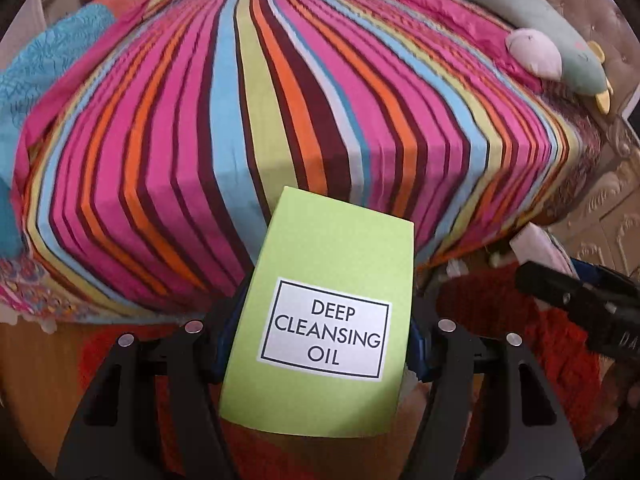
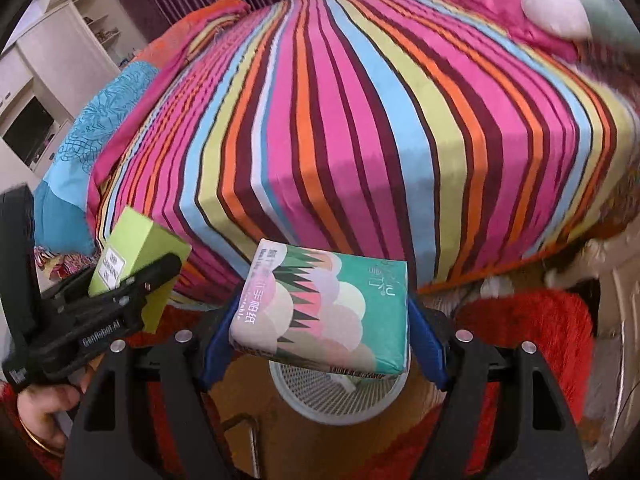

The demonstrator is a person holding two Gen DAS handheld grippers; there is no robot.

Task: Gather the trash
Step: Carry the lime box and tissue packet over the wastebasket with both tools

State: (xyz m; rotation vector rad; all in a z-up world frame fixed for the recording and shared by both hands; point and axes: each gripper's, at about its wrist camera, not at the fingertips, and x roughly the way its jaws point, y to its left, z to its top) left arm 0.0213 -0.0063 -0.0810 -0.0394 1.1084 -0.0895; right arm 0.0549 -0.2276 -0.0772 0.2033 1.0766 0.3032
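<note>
My left gripper [image 1: 320,344] is shut on a lime-green box [image 1: 324,280] labelled "Deep Cleansing Oil", held in the air in front of the bed. The box [image 2: 136,252] and the left gripper [image 2: 116,304] also show at the left of the right wrist view. My right gripper [image 2: 320,336] is shut on a green and pink tissue pack [image 2: 328,304], held above a white mesh wastebasket [image 2: 340,396] on the floor. The right gripper [image 1: 576,300] shows at the right edge of the left wrist view.
A bed with a striped bedspread [image 1: 280,120] fills the background. A grey plush toy [image 1: 540,36] lies at its far right. A blue cushion [image 2: 92,140] lies at its left. A red rug [image 2: 532,320] covers the wooden floor. White shelving [image 2: 48,80] stands far left.
</note>
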